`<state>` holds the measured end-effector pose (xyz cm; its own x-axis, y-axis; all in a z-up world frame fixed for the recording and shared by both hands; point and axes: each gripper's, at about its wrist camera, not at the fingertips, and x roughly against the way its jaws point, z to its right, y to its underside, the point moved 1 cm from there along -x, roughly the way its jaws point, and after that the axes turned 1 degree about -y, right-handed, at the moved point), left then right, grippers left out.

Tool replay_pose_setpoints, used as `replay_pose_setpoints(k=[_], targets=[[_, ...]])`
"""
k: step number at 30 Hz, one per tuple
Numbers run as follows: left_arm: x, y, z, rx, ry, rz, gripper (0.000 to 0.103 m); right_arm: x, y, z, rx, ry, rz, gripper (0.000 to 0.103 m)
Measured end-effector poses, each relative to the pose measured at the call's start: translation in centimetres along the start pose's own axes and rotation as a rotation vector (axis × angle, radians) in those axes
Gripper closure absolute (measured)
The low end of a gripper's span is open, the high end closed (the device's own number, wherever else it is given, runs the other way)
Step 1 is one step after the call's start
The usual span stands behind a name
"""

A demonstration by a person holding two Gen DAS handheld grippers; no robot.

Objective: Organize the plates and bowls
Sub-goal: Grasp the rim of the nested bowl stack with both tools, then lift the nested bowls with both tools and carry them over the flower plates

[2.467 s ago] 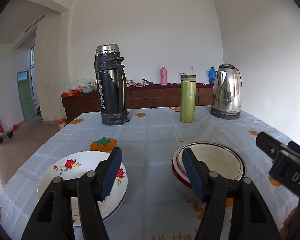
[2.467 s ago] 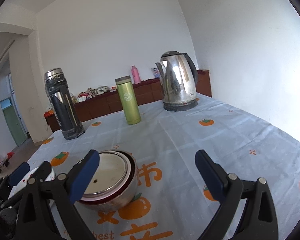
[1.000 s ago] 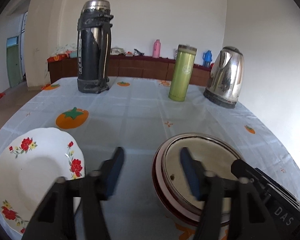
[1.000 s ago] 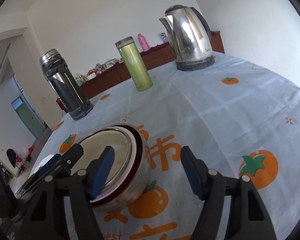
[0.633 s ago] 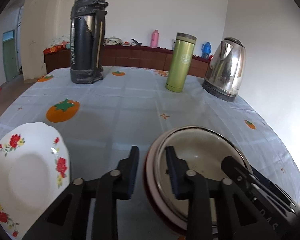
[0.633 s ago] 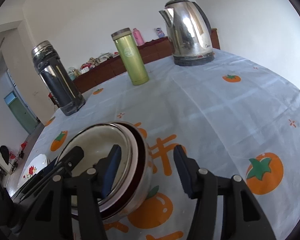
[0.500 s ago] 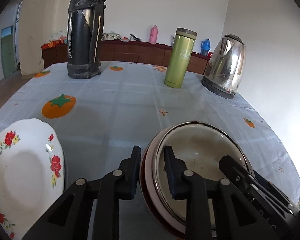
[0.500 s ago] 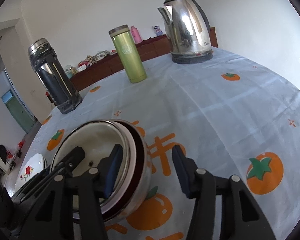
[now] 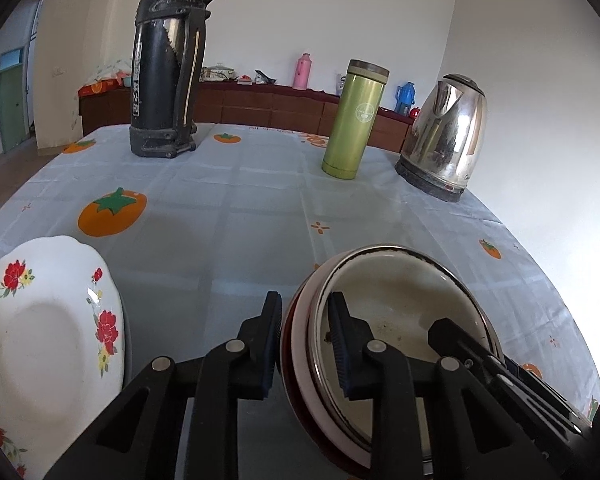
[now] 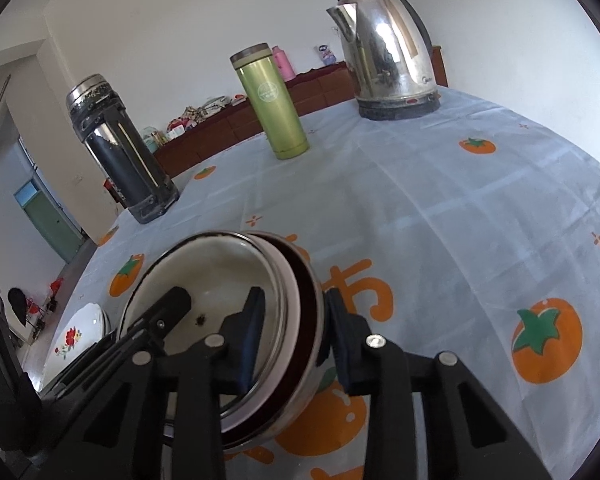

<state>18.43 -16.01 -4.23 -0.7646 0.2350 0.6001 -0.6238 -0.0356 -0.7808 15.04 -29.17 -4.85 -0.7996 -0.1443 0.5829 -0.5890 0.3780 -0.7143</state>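
A stack of nested bowls (image 9: 400, 312), a metal one inside a dark red one, sits at the near right of the table. My left gripper (image 9: 304, 340) is shut on the stack's left rim, one finger inside and one outside. My right gripper (image 10: 294, 332) is shut on the right rim of the same bowls (image 10: 220, 276). A white plate with red flowers (image 9: 40, 340) lies to the left; it also shows small in the right wrist view (image 10: 76, 336).
At the far side of the table stand a black thermos (image 9: 168, 64), a green tumbler (image 9: 356, 120) and a steel kettle (image 9: 448, 140). The tablecloth (image 9: 240, 208) has orange prints. A sideboard runs along the back wall.
Both grippers moved down onto the bowl stack and closed from wide open onto its opposite rims. The stack now looks slightly tilted.
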Motion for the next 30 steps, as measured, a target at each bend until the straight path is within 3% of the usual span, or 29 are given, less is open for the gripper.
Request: replay_pose_setpoints(k=[30], targets=[[4.8, 2.4, 1.2, -0.086, -0.018, 0.081, 0.077, 4.3, 2.2, 0.1, -0.057, -0.018, 0.040, 0.072]])
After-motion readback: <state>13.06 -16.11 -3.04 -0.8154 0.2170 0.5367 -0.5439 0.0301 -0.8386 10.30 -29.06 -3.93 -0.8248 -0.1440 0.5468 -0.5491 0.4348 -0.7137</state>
